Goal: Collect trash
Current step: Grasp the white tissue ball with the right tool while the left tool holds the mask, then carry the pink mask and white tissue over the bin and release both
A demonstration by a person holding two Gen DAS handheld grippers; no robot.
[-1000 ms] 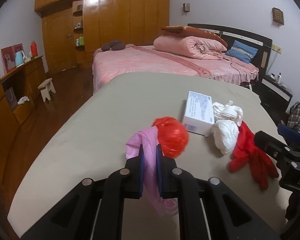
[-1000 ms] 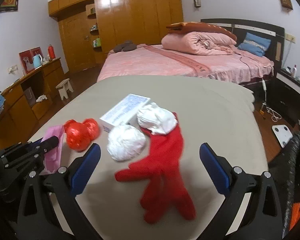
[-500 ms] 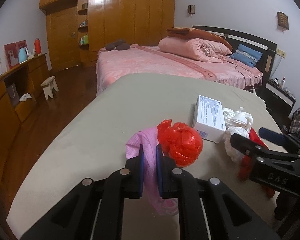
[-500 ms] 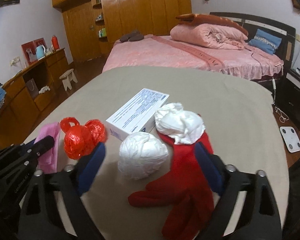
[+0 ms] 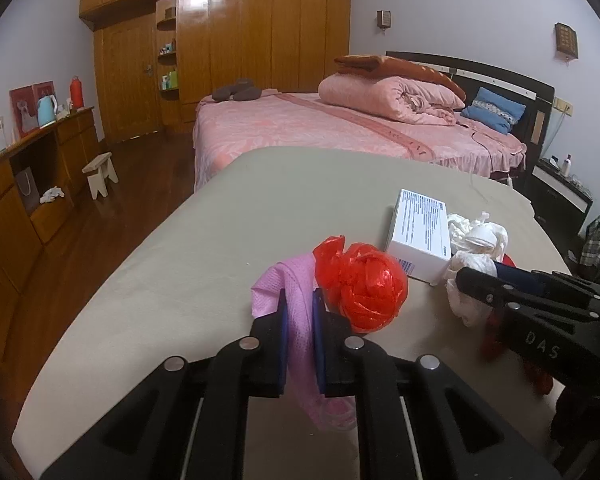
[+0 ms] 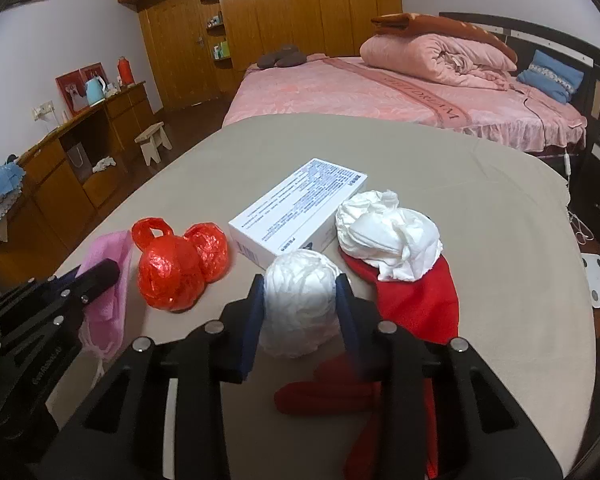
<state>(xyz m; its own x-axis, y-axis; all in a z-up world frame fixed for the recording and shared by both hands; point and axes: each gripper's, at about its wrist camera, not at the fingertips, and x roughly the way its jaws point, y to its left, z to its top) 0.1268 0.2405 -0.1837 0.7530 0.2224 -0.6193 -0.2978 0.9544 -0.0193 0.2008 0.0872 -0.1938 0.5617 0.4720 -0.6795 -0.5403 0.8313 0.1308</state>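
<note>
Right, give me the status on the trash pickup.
Nothing looks binned yet; no bin is in view. In hand: the left gripper is shut on the pink mesh bag, and the right gripper has its jaws around the white wad. Left on the table: the red bag, white box, second white wad, red cloth.

pink mesh bag (image 5: 300,320): limp, hanging, near left | red plastic bag (image 6: 172,268): knotted ball, just right of it | white box (image 6: 300,210): flat, farther | white wad (image 6: 300,300): crumpled ball, near centre | second white wad (image 6: 388,236): atop red glove (image 6: 416,300), right
</note>
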